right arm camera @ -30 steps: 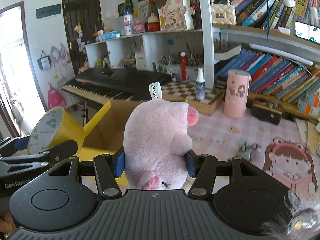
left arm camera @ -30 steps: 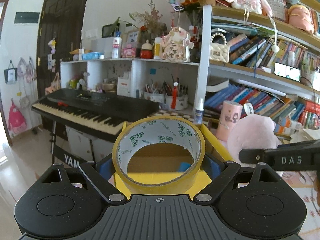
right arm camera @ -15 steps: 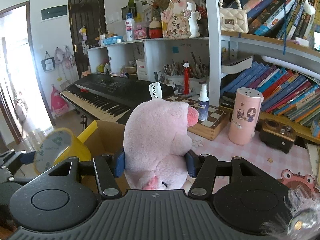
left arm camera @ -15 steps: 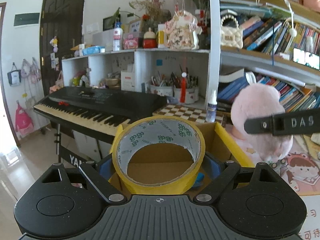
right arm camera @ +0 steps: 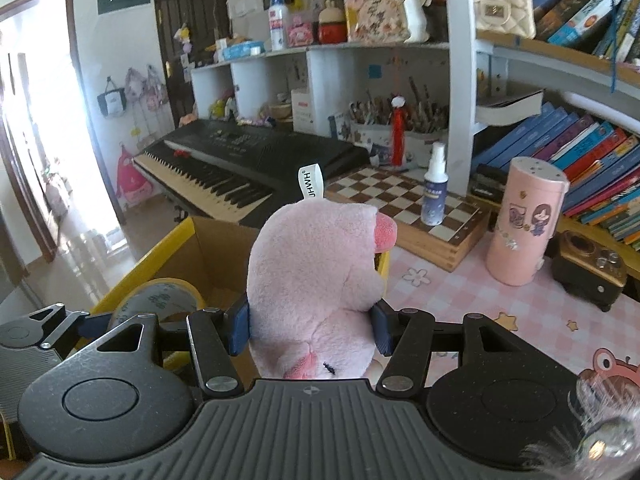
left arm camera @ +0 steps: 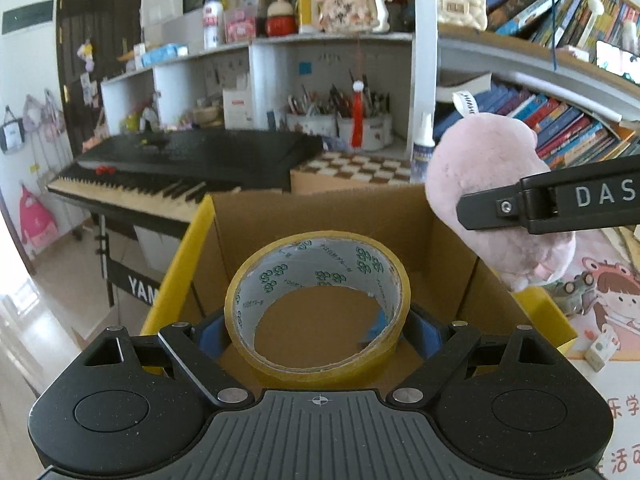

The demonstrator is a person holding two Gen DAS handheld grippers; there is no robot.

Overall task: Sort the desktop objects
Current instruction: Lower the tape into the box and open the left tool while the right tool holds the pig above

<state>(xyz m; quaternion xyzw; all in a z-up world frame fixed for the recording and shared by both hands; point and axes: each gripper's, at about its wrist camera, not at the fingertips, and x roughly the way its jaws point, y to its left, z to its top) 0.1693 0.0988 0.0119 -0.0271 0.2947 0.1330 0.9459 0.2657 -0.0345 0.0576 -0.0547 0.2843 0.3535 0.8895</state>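
Presently left gripper (left arm camera: 318,330), jaws clamping the tape roll (left arm camera: 317,304), is hanging over the open cardboard box (left arm camera: 320,216); right gripper (right arm camera: 311,330), jaws squeezing the pink plush (right arm camera: 316,276), is waiting beside the box's rim, probably both for dropping in.

This is a home, likely a child's study or bedroom. A keyboard (right arm camera: 240,164) stands below white shelves (right arm camera: 320,64) crowded with pens, bottles and trinkets. Right of the keyboard, books (right arm camera: 580,152) fill a bookcase above a pink checked desk mat (right arm camera: 500,300); left of it, bags (right arm camera: 132,92) hang by a dark door (right arm camera: 188,32).
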